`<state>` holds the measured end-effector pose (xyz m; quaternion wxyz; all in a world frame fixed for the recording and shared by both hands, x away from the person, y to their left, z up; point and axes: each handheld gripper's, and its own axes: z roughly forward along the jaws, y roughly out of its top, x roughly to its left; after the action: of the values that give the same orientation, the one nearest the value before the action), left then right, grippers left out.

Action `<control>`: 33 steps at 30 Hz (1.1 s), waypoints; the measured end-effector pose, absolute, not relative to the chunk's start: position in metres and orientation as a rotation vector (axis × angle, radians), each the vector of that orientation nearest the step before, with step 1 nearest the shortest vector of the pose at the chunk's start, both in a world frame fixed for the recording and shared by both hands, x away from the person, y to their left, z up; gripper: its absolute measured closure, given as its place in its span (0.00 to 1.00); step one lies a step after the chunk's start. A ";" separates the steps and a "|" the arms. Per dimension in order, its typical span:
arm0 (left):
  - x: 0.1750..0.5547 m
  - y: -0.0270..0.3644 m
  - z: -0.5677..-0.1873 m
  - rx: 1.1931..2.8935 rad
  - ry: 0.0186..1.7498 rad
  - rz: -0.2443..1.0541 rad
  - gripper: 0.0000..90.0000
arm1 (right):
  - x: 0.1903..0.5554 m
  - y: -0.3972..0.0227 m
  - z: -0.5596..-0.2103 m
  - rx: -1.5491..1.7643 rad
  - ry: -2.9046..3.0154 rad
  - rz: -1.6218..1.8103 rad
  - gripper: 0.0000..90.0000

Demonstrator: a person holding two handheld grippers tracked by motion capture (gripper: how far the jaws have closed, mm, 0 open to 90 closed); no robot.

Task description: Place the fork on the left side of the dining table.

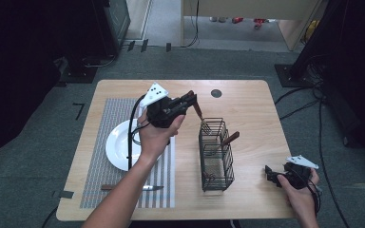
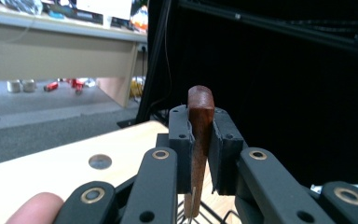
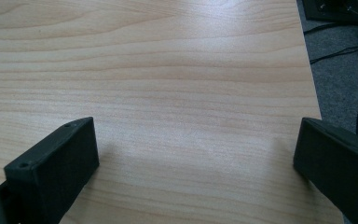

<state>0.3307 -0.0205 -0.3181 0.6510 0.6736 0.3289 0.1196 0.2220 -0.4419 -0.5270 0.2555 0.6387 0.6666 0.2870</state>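
Note:
My left gripper (image 1: 190, 98) is raised above the middle of the table, shut on the brown wooden handle of a fork (image 1: 198, 112). The fork's metal end hangs over the far end of a black wire basket (image 1: 216, 159). In the left gripper view the handle (image 2: 200, 122) stands upright, clamped between the two pads of the left gripper (image 2: 200, 144). A second wooden-handled utensil (image 1: 230, 138) leans inside the basket. My right gripper (image 1: 269, 172) rests low near the table's front right corner; in the right gripper view this gripper (image 3: 196, 140) is open over bare wood.
A white plate (image 1: 116, 145) sits on a striped placemat (image 1: 105, 178) at the left. A wooden-handled knife (image 1: 133, 187) lies on the mat near the front edge. A round grommet (image 1: 216, 93) marks the table's far side. Cables run across the floor at right.

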 end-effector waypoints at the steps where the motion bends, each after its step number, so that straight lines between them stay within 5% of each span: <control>1: 0.329 -0.015 -0.314 1.512 0.756 0.288 0.92 | 0.222 -0.442 -0.527 1.734 1.810 0.779 0.00; 17: 0.330 0.039 -0.291 1.372 0.786 0.344 0.92 | 0.222 -0.442 -0.527 1.736 1.808 0.778 0.00; 33: 0.362 0.098 -0.327 1.243 0.978 0.352 0.92 | 0.222 -0.441 -0.527 1.737 1.806 0.778 0.00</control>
<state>0.3624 0.0979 -0.3268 0.6894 0.5557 0.4372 0.1573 0.2222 -0.4414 -0.5270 0.2561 0.6398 0.6656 0.2865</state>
